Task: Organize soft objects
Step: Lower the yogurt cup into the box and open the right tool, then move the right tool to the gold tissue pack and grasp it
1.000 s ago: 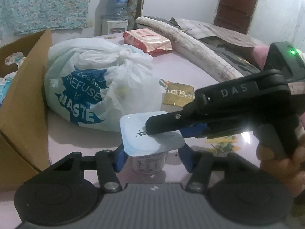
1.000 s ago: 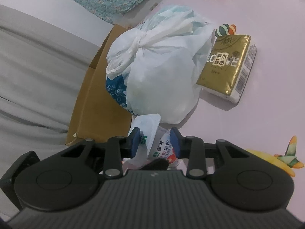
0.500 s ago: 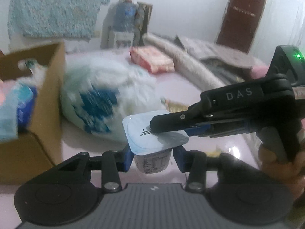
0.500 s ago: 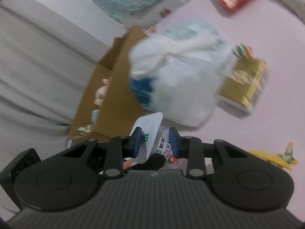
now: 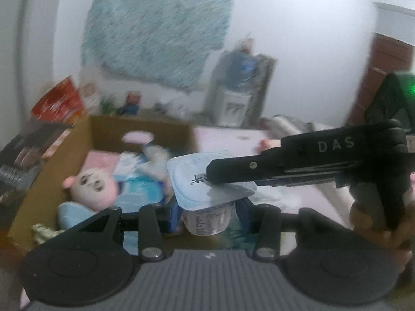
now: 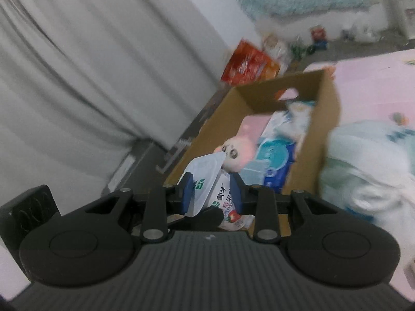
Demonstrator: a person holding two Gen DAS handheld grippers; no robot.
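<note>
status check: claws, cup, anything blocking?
Left claw and right claw both shut on yogurt cup. Cup above cardboard box. Plush doll inside.

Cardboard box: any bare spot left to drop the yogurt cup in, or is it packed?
The cardboard box is mostly crowded: the plush doll and blue-white packs fill the near and middle part. A pink patch shows bare between the doll and the far wall. The yogurt cup sits in the left gripper; the right gripper clamps it too.

Soft, even indoor light, fairly dim, with no hard shadows or glare. Both views are smeared by motion blur, worst on the wall cloth and curtain. Fisheye bending darkens the corners
</note>
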